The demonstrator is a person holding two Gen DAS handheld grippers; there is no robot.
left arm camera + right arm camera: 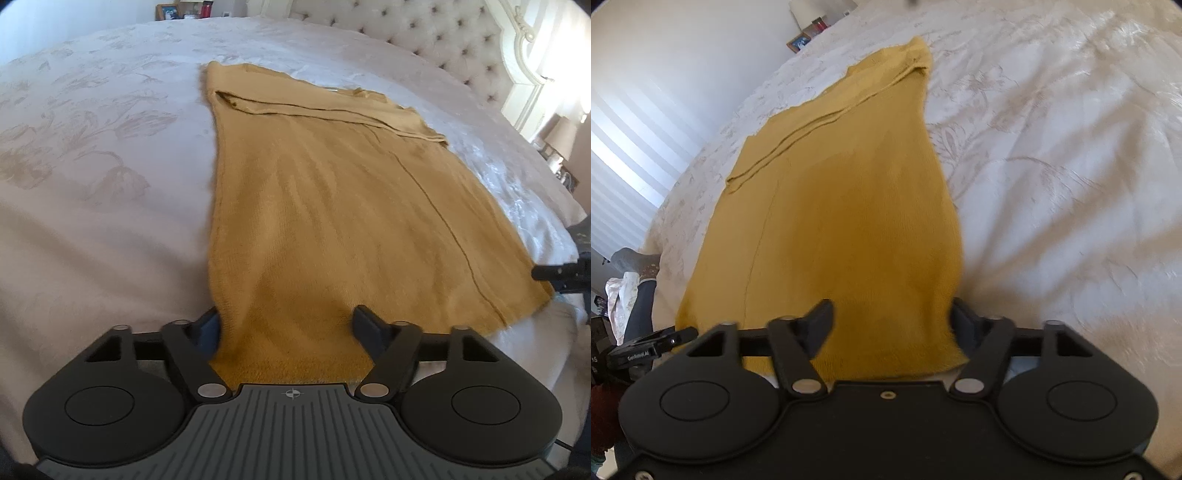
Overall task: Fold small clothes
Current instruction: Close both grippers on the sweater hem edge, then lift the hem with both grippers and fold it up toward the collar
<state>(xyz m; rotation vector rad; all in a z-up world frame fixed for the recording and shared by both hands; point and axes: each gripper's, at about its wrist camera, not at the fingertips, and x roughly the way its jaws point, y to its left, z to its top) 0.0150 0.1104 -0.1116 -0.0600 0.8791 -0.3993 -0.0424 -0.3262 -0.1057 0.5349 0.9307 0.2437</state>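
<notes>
A mustard-yellow knit garment (332,192) lies flat on the white bedspread (92,166), with a folded band across its far end. My left gripper (288,321) stands over the near left corner of the hem. Its jaws are apart and the cloth lies between the fingers (365,321) without being pinched. My right gripper (892,317) straddles the near right corner of the same garment (849,203) in the same way, one finger resting on the cloth and the other at its edge. Each gripper also shows at the rim of the other view: the right gripper (561,275) and the left gripper (653,343).
A tufted headboard (424,33) rises at the right of the left wrist view, with a lamp (561,136) beyond the bed. Small items stand on a shelf (184,9) by the far wall. A person's leg and sock (639,280) show beside the bed.
</notes>
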